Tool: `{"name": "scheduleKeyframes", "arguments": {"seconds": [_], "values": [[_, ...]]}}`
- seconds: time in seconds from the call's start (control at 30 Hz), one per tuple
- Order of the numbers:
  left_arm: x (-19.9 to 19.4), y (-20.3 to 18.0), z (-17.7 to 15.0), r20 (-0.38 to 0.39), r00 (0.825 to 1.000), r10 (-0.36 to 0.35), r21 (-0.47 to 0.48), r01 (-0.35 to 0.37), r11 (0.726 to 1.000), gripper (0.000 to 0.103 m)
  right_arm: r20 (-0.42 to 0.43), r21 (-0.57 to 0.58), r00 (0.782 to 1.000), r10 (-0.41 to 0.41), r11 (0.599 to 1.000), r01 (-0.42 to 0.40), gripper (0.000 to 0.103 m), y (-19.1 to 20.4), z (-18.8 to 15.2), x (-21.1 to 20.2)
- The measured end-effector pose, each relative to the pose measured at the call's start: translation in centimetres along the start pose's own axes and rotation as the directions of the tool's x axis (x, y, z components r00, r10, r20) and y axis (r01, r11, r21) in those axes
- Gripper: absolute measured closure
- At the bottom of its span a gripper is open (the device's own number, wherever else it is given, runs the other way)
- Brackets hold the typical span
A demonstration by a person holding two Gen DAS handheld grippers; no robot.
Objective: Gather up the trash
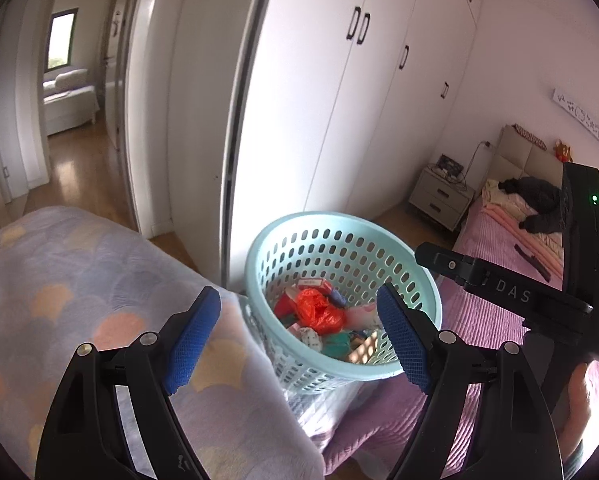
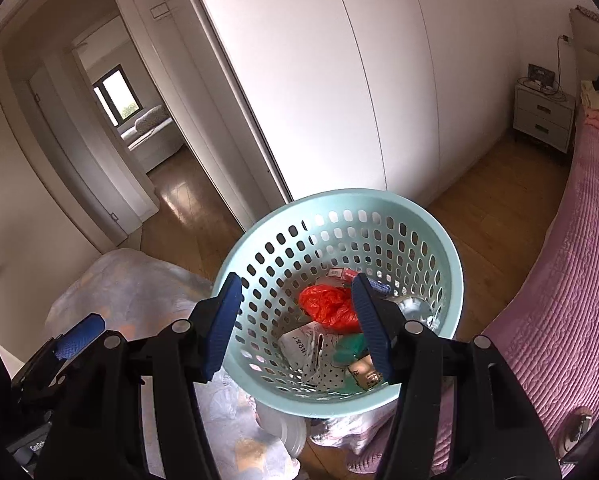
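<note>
Two hand-held grippers hover over a pale blue perforated basket (image 2: 439, 240) in a bedroom, both with their blue-padded jaws spread apart and nothing between them. The left gripper (image 1: 299, 336) hangs above the edge of a pastel patterned blanket (image 1: 79, 280), with the basket just beyond its fingertips; the right gripper (image 2: 299, 324) is poised directly over the basket's open mouth. Inside the basket lies the collected trash: a crumpled red plastic bag (image 2: 329, 304) on top, surrounded by small cartons, a dotted wrapper, a green packet and a blister pack of pills (image 1: 365, 350). The basket sits between the blanket and a pink quilted bed (image 2: 571, 280), in front of a tall white wardrobe (image 2: 319, 80). In the left wrist view, the right gripper's black body crosses the frame at the right. A bedside cabinet (image 1: 439, 200) stands against the far wall, and an open doorway leads to another room.
</note>
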State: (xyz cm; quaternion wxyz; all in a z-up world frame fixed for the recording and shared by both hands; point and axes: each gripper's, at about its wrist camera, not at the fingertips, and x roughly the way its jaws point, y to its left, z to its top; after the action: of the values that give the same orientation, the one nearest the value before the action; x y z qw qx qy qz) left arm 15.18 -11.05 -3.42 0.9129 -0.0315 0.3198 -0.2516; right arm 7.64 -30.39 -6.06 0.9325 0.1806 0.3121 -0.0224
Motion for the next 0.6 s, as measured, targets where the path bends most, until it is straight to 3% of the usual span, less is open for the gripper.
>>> {"name": "scheduleKeyframes", "arguments": {"seconds": [0.13, 0.27, 0.33, 0.5, 0.6], "values": [[-3.8, 1.0, -0.5, 0.074, 0.996, 0.051, -0.005, -0.051, 0.999, 0.021, 0.032, -0.055, 0.999, 0.014, 0.998, -0.013, 0.049, 2.2, -0.8, -2.1], [-7.8, 1.8, -1.7, 0.159, 0.976, 0.149, -0.009, -0.149, 0.989, 0.014, 0.075, -0.114, 0.997, 0.022, 0.993, -0.013, 0.045, 4.4, -1.9, -4.3], [-9.4, 2.2, -2.7, 0.193, 0.960, 0.205, -0.012, -0.206, 0.978, 0.014, 0.108, -0.137, 0.994, 0.025, 0.990, -0.010, 0.042, 5.5, -2.9, -5.3], [-12.2, 2.9, -5.9, 0.286, 0.891, 0.352, -0.007, -0.366, 0.931, 0.012, 0.243, -0.189, 0.970, 0.025, 0.982, 0.022, 0.042, 7.4, -5.9, -7.5], [-12.8, 3.3, -7.5, 0.299, 0.873, 0.386, -0.009, -0.402, 0.916, 0.012, 0.307, -0.218, 0.951, 0.024, 0.975, 0.045, 0.041, 8.2, -7.5, -8.5]]}}
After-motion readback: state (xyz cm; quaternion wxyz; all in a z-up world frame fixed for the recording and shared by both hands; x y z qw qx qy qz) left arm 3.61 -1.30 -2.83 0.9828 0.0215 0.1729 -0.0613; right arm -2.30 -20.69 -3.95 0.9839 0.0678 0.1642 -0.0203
